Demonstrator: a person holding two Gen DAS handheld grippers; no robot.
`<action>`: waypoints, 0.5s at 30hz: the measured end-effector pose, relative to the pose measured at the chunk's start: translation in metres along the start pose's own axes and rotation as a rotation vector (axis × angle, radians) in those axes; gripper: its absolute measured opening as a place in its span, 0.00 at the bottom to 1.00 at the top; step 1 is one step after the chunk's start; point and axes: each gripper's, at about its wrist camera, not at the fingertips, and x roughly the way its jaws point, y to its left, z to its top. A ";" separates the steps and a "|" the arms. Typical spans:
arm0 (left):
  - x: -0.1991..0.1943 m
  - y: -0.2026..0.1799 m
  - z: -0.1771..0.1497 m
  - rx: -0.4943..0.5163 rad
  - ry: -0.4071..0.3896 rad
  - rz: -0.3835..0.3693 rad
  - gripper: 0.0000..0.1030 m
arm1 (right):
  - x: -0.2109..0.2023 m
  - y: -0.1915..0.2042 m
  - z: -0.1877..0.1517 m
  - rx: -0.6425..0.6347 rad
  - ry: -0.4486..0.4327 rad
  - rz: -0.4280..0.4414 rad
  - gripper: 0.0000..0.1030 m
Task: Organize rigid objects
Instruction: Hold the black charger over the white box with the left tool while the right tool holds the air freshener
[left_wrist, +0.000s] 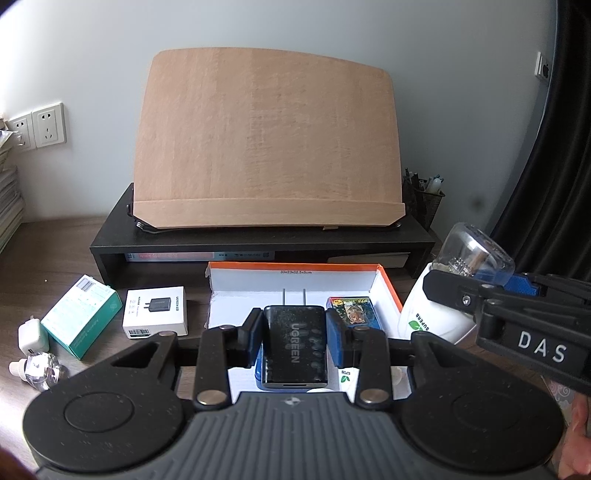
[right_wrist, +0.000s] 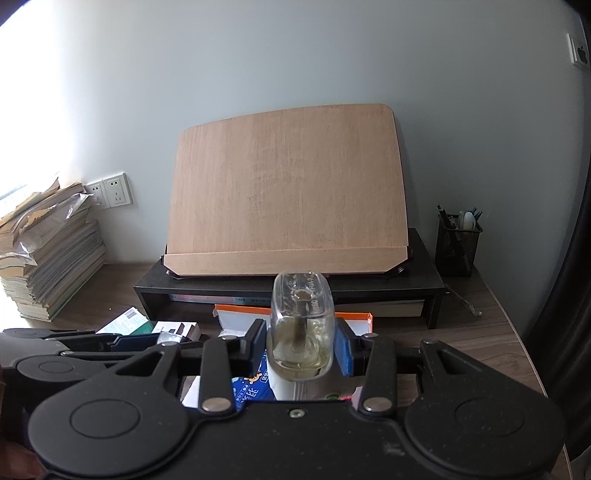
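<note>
My left gripper (left_wrist: 294, 330) is shut on a black UGREEN charger (left_wrist: 294, 347), prongs pointing forward, held over the orange-rimmed white box (left_wrist: 295, 282). A small colourful box (left_wrist: 354, 312) lies inside it at the right. My right gripper (right_wrist: 300, 345) is shut on a clear glass bottle with a white body (right_wrist: 300, 332); it also shows in the left wrist view (left_wrist: 469, 254), at the right beside the box. The left gripper shows at the left of the right wrist view (right_wrist: 110, 341).
On the desk left of the box lie a white UGREEN carton (left_wrist: 155, 312), a teal carton (left_wrist: 83, 317), a white plug (left_wrist: 32, 336) and a small clear bottle (left_wrist: 38, 369). Behind stand a black riser (left_wrist: 258, 240) with a wooden board (left_wrist: 266, 140), and a pen holder (right_wrist: 458, 243).
</note>
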 end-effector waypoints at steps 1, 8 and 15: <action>0.000 0.000 0.000 -0.001 0.000 0.000 0.35 | 0.000 0.000 0.000 0.000 0.002 0.001 0.46; 0.001 0.002 0.000 0.003 0.004 -0.001 0.35 | 0.004 0.001 0.000 -0.005 0.007 0.004 0.46; 0.003 0.003 0.001 0.005 0.005 -0.005 0.35 | 0.006 0.002 0.000 -0.007 0.011 0.004 0.46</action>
